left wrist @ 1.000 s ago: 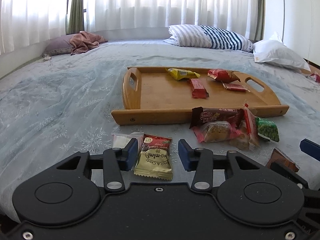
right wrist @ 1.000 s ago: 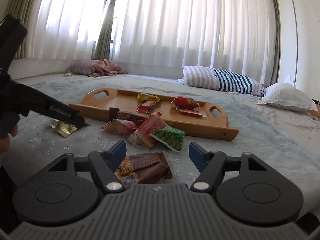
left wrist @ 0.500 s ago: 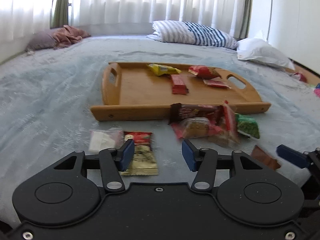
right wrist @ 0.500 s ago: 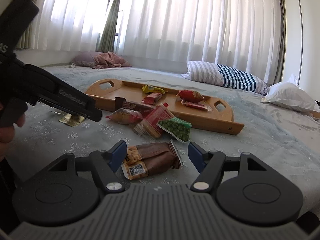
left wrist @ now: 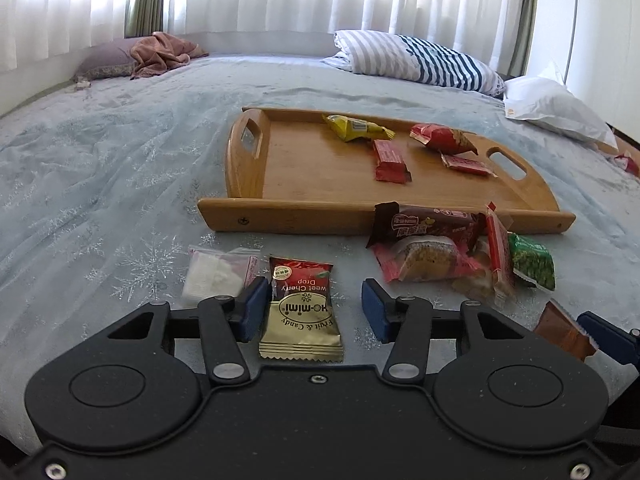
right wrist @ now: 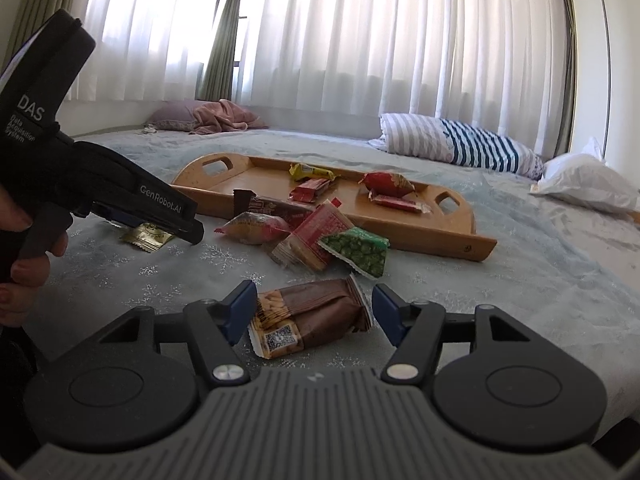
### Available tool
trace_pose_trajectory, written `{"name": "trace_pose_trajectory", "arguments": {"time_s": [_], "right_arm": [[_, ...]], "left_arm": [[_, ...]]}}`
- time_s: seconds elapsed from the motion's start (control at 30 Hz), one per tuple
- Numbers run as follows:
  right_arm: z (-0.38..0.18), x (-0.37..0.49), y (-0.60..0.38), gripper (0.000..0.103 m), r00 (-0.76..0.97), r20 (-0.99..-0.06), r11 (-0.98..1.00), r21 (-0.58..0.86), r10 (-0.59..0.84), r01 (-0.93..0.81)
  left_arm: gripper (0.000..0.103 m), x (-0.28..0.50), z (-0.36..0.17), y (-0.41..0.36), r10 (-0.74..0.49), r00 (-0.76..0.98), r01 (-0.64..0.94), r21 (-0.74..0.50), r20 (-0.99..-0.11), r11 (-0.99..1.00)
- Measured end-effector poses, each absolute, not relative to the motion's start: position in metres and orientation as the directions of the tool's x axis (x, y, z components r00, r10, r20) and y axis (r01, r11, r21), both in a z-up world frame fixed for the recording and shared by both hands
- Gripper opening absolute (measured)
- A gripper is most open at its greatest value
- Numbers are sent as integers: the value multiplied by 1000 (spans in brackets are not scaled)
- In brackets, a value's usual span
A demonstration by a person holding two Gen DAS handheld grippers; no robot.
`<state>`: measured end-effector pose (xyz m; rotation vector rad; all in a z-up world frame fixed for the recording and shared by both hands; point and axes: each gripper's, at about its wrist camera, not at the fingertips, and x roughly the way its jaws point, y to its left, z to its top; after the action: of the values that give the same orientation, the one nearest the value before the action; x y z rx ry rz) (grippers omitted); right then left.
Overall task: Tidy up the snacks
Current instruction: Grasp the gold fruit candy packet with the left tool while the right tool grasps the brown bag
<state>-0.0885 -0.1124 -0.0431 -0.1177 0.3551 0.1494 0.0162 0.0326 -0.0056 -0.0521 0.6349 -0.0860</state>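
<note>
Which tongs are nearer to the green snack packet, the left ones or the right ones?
Right. The right tongs sit just in front of the green snack packet, around a brown packet. The left tongs are further to its left, around a candy packet.

- The candy packet [left wrist: 301, 312] is gold below and red on top.
- The wooden tray [left wrist: 248, 212] is honey-brown.
- The pea packet [left wrist: 533, 266] is green.
- The biscuit packet [right wrist: 312, 322] is brown with a tan end.
- The bedspread [left wrist: 100, 184] is pale blue with white snowflakes.
- The far pillow [left wrist: 416, 60] has grey and navy stripes.
- The gripper pads [left wrist: 254, 314] are blue.
</note>
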Motion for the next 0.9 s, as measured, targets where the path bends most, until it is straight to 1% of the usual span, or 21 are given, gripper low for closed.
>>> {"name": "trace_pose_trajectory", "arguments": {"time_s": [0.1, 0.27, 0.37, 0.53, 0.7, 0.73, 0.8, 0.9], "right_arm": [[-44, -87, -111, 72, 925, -357, 982, -87, 128, -169], [-44, -86, -111, 72, 922, -359, 980, -77, 143, -182], [-44, -86, -110, 72, 922, -360, 979, -82, 144, -184], [-46, -82, -109, 72, 911, -379, 975, -85, 160, -206], [-44, -80, -111, 65, 905, -387, 973, -74, 175, -220], [-44, -81, -111, 64, 905, -386, 972, -76, 177, -223], [-42, -81, -112, 59, 905, -385, 970, -77, 184, -230], [-38, -82, -115, 56, 901, -390, 970, -70, 189, -234]], "left_arm": [[43, 14, -6, 28, -83, 805, 66, -51, -588, 997], [33, 11, -4, 29, -81, 806, 57, -60, -587, 997], [33, 9, -4, 30, -90, 803, 51, -81, -589, 995], [34, 6, -6, 22, -71, 807, 60, -39, -586, 997], [34, 7, -5, 18, -53, 807, 54, -16, -588, 998], [33, 7, -5, 18, -50, 808, 51, -16, -587, 999], [32, 7, -4, 18, -54, 807, 52, -20, -589, 998], [29, 6, -1, 20, -62, 803, 49, -38, -592, 998]]}}
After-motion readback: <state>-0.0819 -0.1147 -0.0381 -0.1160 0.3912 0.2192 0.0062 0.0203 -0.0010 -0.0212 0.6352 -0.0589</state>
